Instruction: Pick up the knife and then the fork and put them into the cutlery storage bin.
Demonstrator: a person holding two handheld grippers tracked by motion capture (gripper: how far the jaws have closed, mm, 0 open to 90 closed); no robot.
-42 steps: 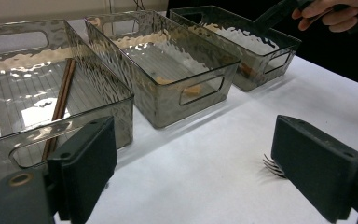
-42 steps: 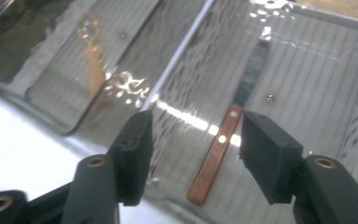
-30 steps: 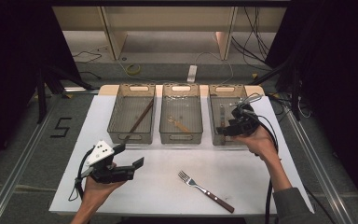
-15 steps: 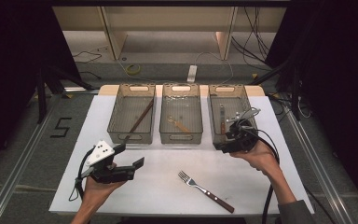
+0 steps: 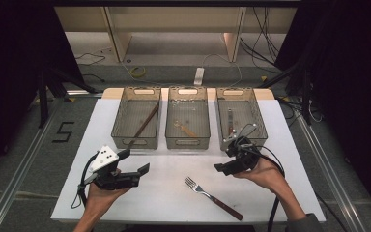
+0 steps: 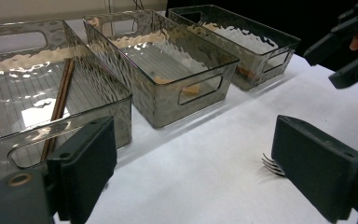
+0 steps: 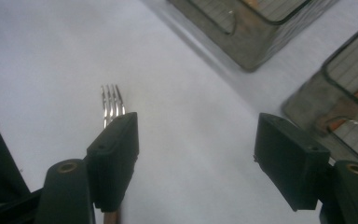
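The fork (image 5: 213, 197) is lying on the white table (image 5: 290, 145) at about seven o'clock from the right gripper (image 5: 228, 166) — its jaws, just opened wider, are empty — so it must be lowered over the handle and squeezed.

The high view looks down on the table (image 5: 174, 193); both gripper views (close, low) share the fork (image 6: 272, 165).
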